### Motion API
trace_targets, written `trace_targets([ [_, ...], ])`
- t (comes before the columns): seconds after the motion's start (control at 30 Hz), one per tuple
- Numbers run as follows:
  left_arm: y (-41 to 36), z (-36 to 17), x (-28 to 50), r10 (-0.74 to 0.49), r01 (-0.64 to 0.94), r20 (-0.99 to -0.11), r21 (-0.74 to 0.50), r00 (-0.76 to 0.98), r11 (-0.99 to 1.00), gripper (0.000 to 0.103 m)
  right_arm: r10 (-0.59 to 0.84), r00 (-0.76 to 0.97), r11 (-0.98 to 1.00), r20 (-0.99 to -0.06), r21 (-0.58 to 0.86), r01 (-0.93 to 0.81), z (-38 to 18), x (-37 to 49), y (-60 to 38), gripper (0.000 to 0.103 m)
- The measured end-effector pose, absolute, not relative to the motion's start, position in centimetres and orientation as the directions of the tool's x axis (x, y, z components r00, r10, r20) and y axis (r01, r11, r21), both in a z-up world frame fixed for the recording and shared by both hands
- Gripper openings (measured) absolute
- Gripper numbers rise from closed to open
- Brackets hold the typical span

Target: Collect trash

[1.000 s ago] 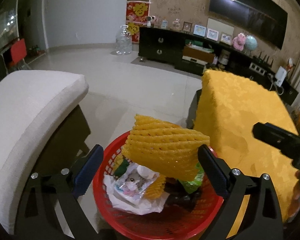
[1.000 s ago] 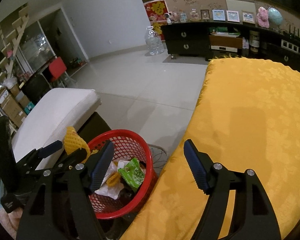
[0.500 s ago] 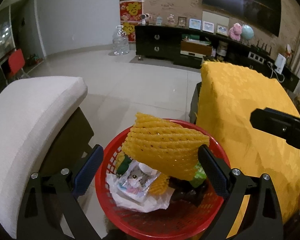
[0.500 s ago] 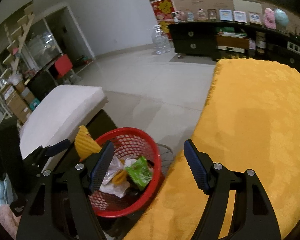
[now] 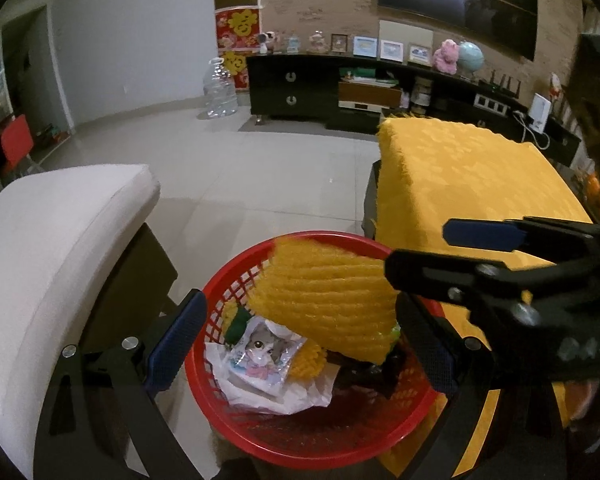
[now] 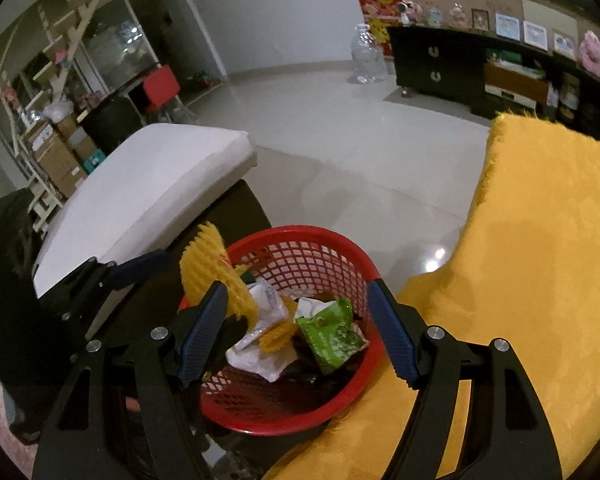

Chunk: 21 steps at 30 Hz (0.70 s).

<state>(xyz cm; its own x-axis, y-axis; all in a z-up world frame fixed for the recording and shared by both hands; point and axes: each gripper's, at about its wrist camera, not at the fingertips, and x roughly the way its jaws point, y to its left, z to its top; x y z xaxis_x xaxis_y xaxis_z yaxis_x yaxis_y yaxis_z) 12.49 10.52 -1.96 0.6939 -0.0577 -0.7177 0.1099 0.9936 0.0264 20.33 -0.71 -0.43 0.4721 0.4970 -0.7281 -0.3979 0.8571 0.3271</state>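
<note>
My left tool [image 5: 296, 340], jaws spread, has the yellow foam net [image 5: 332, 300] lying loose at centre frame above the red basket [image 5: 300, 436]. My empty, spread right tool [image 6: 296, 328] crowds in from the right; a bump could knock the net over the rim onto the floor [image 5: 260, 168].

yellow foam net [image 5: 326, 300] tilted above red mesh basket [image 5: 236, 412] of wrappers [image 6: 330, 334]

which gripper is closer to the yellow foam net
Left. The left gripper has the yellow foam net between its open fingers over the red basket; the right gripper hovers beside it, empty.
</note>
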Motion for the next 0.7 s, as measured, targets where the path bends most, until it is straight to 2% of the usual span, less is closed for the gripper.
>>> trace_targets([
  [0.23,10.5,-1.9,12.5,-0.044,0.104,-0.716,0.040,0.697,0.994,0.092,0.458,0.485,0.886,-0.745,0.333,-0.324,-1.5,21.0,-2.1,0.070],
  [0.53,11.5,0.0,12.1,0.031,0.011,-0.664,0.058,0.747,0.998,0.092,0.420,0.585,0.905,-0.694,0.273,-0.326,0.8,19.0,-3.0,0.071],
  [0.6,11.7,0.7,11.9,0.046,-0.006,-0.652,0.064,0.757,0.998,0.092,0.417,0.609,0.907,-0.674,0.272,-0.320,1.6,18.4,-3.5,0.078],
  [0.7,12.1,1.8,11.3,0.070,-0.039,-0.631,0.062,0.772,0.997,0.092,0.419,0.644,0.908,-0.640,0.276,-0.316,2.8,17.4,-4.3,0.084],
])
